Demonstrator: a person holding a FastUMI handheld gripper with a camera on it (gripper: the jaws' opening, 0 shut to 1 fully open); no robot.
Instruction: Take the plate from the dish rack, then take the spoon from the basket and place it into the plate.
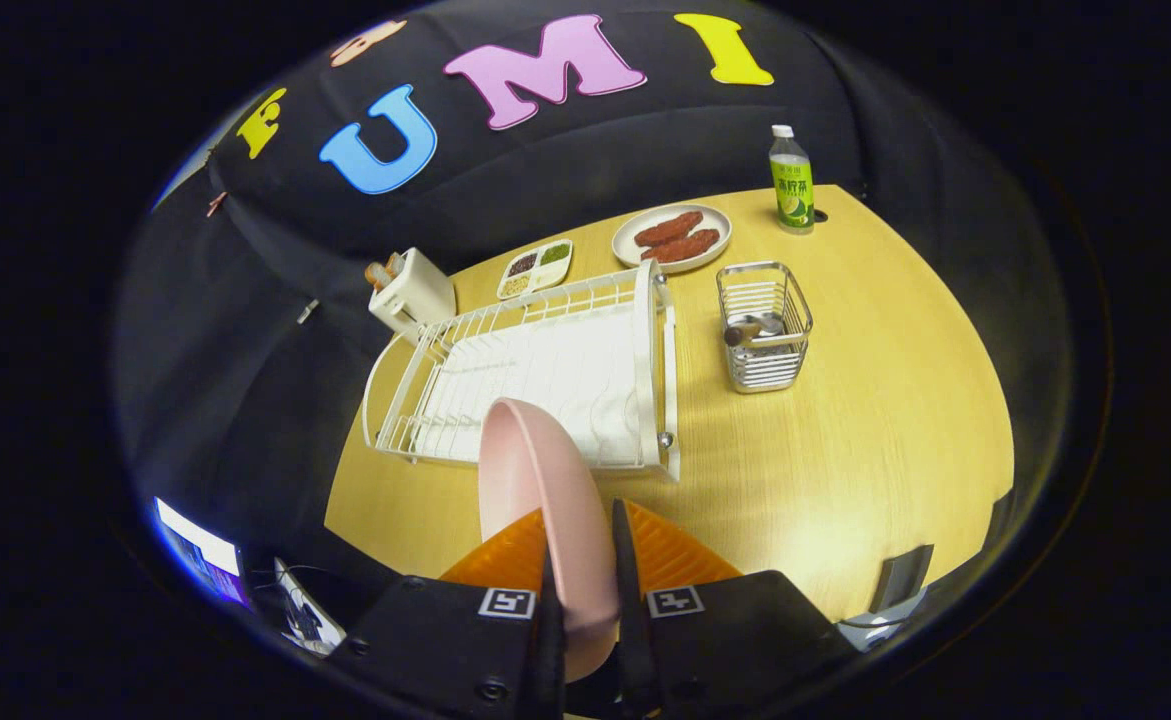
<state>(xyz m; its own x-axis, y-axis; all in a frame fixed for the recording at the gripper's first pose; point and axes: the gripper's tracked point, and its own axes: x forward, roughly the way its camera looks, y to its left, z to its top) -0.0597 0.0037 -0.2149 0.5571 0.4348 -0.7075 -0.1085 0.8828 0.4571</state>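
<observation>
A pink plate point(535, 480) stands on edge between my fingers, and my gripper point(583, 560) is shut on its rim, holding it up above the near end of the white dish rack point(545, 375). The rack has no dishes left in it. To the right of the rack stands a wire basket point(765, 325) on the wooden table point(845, 450), and the handle of a spoon point(750, 332) pokes up inside it. The lower part of the plate is hidden behind my fingers.
Beyond the rack sit a white toaster point(410, 292), a small divided tray point(537, 268) of condiments, and a white plate of brown food point(672, 238). A green drink bottle point(792, 182) stands at the table's far right. Bare wood lies in front of the basket.
</observation>
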